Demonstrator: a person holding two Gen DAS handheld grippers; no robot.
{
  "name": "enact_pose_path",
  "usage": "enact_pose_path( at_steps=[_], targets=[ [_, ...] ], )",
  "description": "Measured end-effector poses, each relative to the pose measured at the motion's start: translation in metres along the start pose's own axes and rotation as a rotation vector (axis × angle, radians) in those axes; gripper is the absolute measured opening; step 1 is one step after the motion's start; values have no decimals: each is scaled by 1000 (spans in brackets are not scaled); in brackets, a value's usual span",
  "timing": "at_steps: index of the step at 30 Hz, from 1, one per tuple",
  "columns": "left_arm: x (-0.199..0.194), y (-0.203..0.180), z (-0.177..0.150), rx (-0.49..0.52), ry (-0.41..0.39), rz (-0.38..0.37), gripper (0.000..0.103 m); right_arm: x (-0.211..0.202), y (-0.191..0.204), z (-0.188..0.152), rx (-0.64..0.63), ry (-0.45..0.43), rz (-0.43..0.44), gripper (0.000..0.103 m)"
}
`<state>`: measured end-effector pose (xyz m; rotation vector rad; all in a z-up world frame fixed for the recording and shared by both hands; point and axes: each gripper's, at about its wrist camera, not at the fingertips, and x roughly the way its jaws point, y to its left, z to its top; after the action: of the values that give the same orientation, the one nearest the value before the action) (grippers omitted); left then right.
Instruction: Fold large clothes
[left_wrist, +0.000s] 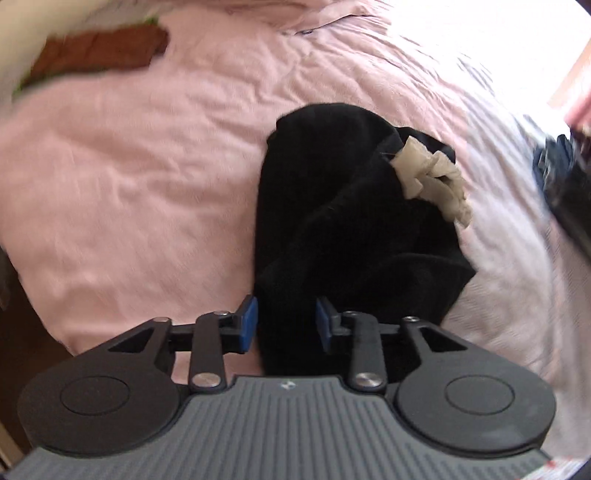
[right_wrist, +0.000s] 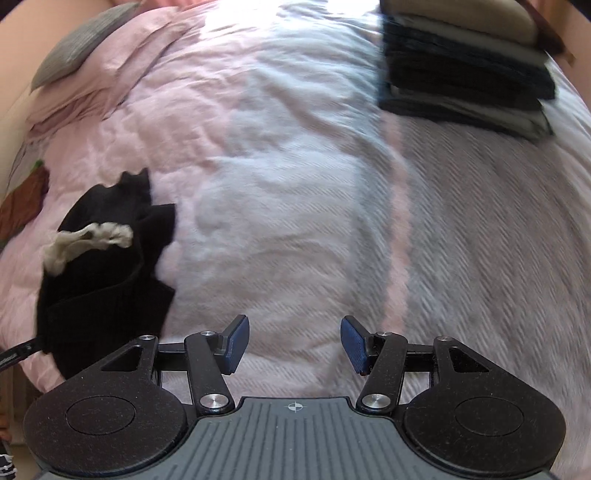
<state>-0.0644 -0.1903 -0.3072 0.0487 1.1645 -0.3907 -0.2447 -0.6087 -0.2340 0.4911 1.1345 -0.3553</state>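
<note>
Closest up, the left gripper (left_wrist: 286, 323) has its blue fingers (left_wrist: 248, 325) parted, with the near end of the black garment (left_wrist: 332, 229) lying between them; can't tell if the pads actually touch it. That garment is a rumpled heap on the pink bed cover (left_wrist: 129, 184), with a crumpled beige piece (left_wrist: 432, 181) sticking out of it. A brown cloth (left_wrist: 99, 51) sits far off at the bed's left edge. Over on the right gripper (right_wrist: 291, 343), fingers (right_wrist: 236, 343) spread wide over bare cover, nothing between them. Folded dark clothes stack (right_wrist: 465, 74) at far right.
</note>
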Motion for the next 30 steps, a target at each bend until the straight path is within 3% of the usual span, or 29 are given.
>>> enact_pose_path(
  at_steps=[5, 10, 13, 14, 16, 17, 21, 27, 30],
  targets=[
    [8, 11, 3, -234, 10, -95, 67, 12, 15, 22, -96, -5, -24, 52],
    [15, 32, 15, -386, -19, -86, 69, 22, 23, 43, -118, 4, -18, 52],
    [31, 30, 19, -317, 10, -63, 69, 29, 30, 50, -137, 20, -13, 52],
    [39, 26, 16, -267, 27, -76, 65, 32, 32, 52, -144, 24, -10, 52],
    [48, 16, 9, -182, 38, -111, 37, 38, 36, 54, -155, 30, -8, 52],
    [48, 11, 8, -135, 32, -107, 11, 41, 38, 57, -163, 31, -5, 52],
    [18, 25, 6, -93, -59, -37, 10, 48, 53, 68, -242, 12, 27, 52],
    [-49, 100, 19, -119, -160, 212, 10, 69, 113, 82, -550, -77, 166, 52],
    [-61, 133, 28, -145, -167, 290, 10, 91, 155, 82, -701, -109, 250, 52]
  ],
)
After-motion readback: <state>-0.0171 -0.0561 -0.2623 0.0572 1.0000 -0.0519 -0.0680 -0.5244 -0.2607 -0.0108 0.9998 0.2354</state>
